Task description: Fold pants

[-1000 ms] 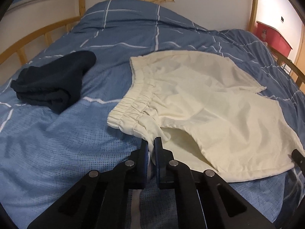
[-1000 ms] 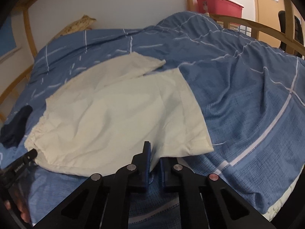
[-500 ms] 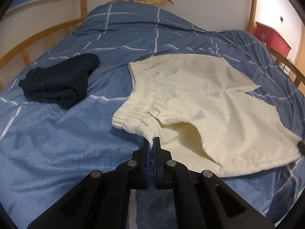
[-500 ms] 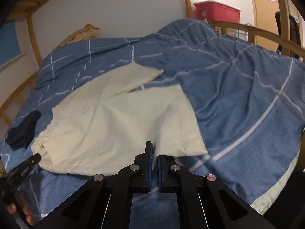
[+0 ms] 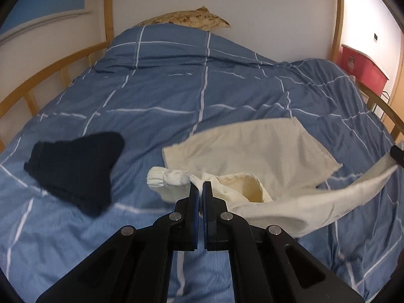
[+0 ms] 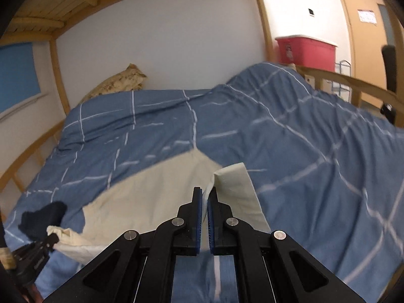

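A blue quilt (image 5: 164, 101) with thin white grid lines covers a bed and fills both views; a wooden bed rail (image 5: 50, 75) curves along it from nine to eleven o'clock in the left wrist view. A tan patterned pillow (image 5: 192, 20) lies at the head of the bed at twelve o'clock against a white wall, and a red storage bin (image 6: 305, 49) stands beyond the bed at one o'clock in the right wrist view. The cream pants (image 5: 252, 149) are partly raised off the quilt near the middle of the left wrist view, with one portion lying flat on the quilt and the near portion hanging in a sagging band toward three o'clock. A dark folded garment (image 5: 75, 169) rests on the quilt at nine o'clock, well apart from the pants. The left gripper (image 5: 200, 189) is clenched on the gathered waistband corner of the pants at centre. The right gripper (image 6: 204, 197) is clenched on a hem edge of a pant leg, the cloth standing up between its fingers.
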A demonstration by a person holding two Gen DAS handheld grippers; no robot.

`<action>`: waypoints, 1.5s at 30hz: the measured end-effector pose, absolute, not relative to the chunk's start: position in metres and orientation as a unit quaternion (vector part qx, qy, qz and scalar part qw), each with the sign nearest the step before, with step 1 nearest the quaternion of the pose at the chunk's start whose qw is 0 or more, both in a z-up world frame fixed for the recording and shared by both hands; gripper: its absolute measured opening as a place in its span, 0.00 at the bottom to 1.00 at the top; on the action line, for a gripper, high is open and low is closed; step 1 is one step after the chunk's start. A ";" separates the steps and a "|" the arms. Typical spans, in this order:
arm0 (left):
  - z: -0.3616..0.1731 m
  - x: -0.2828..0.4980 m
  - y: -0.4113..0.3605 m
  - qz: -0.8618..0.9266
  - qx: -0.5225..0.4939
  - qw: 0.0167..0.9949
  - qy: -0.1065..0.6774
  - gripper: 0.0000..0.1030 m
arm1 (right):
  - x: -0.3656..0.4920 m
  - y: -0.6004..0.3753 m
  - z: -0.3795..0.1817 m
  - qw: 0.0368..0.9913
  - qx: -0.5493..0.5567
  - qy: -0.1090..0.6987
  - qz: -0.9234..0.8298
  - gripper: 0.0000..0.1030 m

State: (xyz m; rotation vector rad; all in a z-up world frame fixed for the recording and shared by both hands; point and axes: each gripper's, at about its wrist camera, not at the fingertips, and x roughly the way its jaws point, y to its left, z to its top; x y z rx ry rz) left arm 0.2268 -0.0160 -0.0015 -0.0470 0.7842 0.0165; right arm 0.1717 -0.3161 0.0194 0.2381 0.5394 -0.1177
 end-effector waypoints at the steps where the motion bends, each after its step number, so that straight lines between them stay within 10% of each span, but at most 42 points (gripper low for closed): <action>1: 0.000 0.232 -0.017 0.008 -0.023 0.923 0.384 0.04 | 0.183 -0.317 0.022 0.954 0.115 0.271 -0.055 0.03; 35: -0.066 0.452 -0.014 0.015 0.005 0.841 0.541 0.11 | 0.462 -0.302 -0.065 0.905 0.069 0.415 -0.058 0.03; 38: -0.062 0.456 -0.010 -0.009 0.007 0.835 0.551 0.34 | 0.469 -0.301 -0.069 0.903 0.070 0.417 -0.077 0.14; 40: -0.052 0.457 -0.007 -0.001 0.019 0.845 0.535 0.80 | 0.470 -0.298 -0.068 0.904 0.062 0.412 -0.091 0.40; 45: -0.017 0.448 0.003 0.027 0.081 0.875 0.476 0.83 | 0.458 -0.284 -0.053 0.915 0.019 0.393 -0.094 0.49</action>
